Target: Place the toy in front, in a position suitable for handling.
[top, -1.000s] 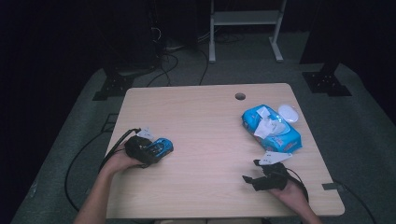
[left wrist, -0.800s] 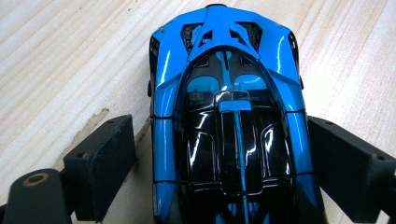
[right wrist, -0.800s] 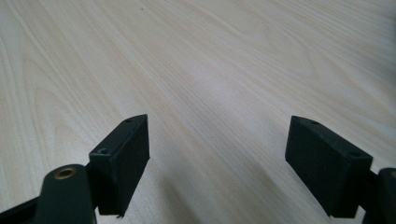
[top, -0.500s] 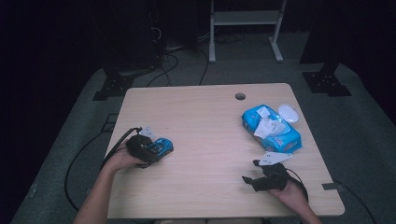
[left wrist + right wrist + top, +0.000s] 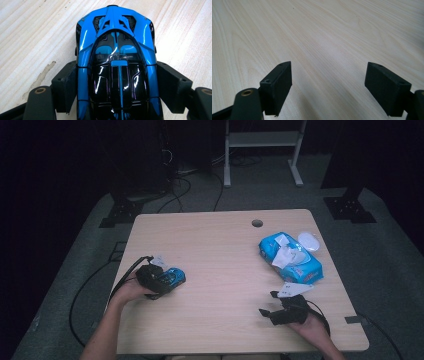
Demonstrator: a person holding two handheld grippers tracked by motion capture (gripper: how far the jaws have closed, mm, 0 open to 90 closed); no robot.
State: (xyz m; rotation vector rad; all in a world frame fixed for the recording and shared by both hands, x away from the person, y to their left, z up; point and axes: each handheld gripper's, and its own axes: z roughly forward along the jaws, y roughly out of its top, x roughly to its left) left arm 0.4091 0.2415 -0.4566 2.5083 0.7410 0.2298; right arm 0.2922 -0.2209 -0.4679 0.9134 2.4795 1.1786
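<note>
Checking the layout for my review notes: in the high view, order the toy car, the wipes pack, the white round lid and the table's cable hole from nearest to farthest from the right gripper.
From the right gripper:
1. Wipes pack, just beyond it, right side of the table.
2. White round lid, behind the pack, near the right edge.
3. Cable hole, at the far edge.
4. Toy car, across the table, between the left gripper's jaws.

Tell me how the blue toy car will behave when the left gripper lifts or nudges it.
The car is probably rigid: its hard moulded shell should hold shape between the left gripper's fingers, whose jaws have just been closing beside it. The glossy paint may be slippery. As a toy car, it may roll on the table if nudged lengthwise.
</note>
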